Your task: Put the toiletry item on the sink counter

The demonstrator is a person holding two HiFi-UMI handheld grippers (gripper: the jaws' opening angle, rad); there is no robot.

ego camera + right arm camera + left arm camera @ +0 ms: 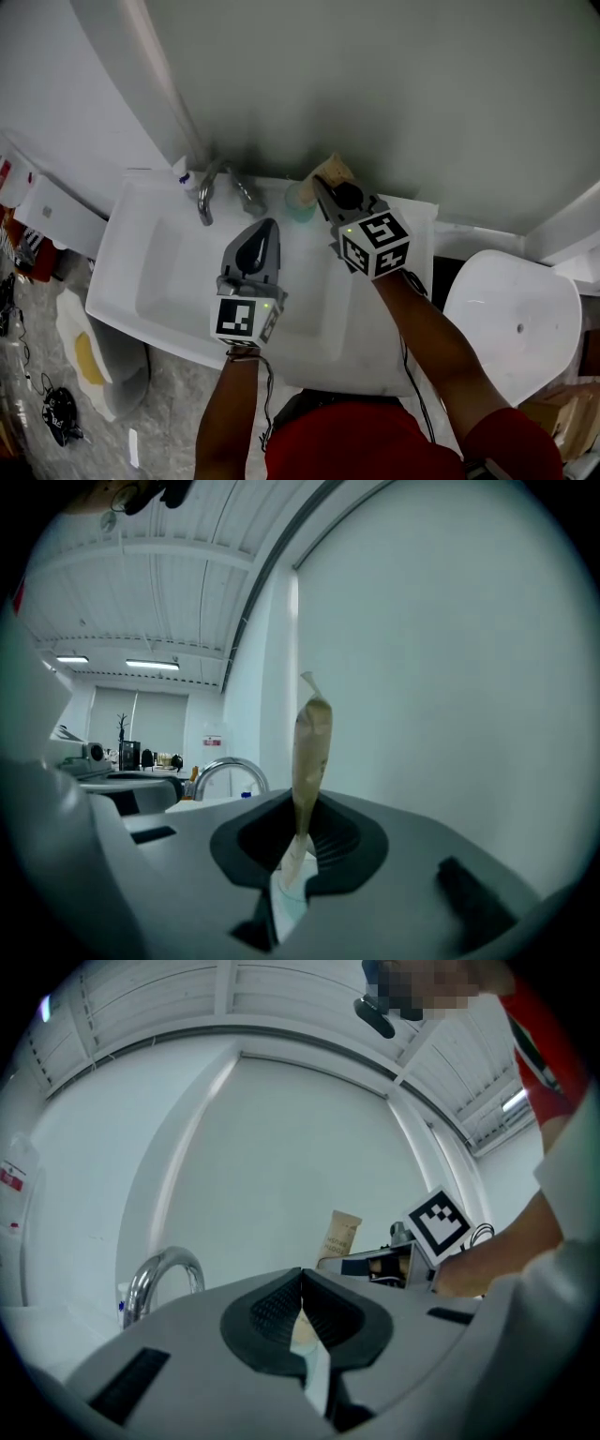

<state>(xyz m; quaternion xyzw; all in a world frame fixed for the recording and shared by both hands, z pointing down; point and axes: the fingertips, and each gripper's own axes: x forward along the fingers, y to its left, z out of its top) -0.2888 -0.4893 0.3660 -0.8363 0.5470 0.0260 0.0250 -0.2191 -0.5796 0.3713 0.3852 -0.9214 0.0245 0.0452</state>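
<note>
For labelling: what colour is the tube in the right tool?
Beige; the tube shows best in the left gripper view.

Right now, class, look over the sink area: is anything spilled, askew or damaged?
Nothing stands out. The right gripper holds the beige tube upright, and the sink and tap show no spill or damage.

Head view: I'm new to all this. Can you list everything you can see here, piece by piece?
sink: one, white, centre, against the grey wall
tap: one, chrome, back rim of the sink
small bottle: one, white with blue cap, left of the tap
round container: one, pale green, on the counter right of the tap
tube: one, tan, upright between the right jaws
rounded fixture: one, white, right of the sink
left gripper: grey, over the basin, jaws together
right gripper: grey, jaws shut on the tube
</note>
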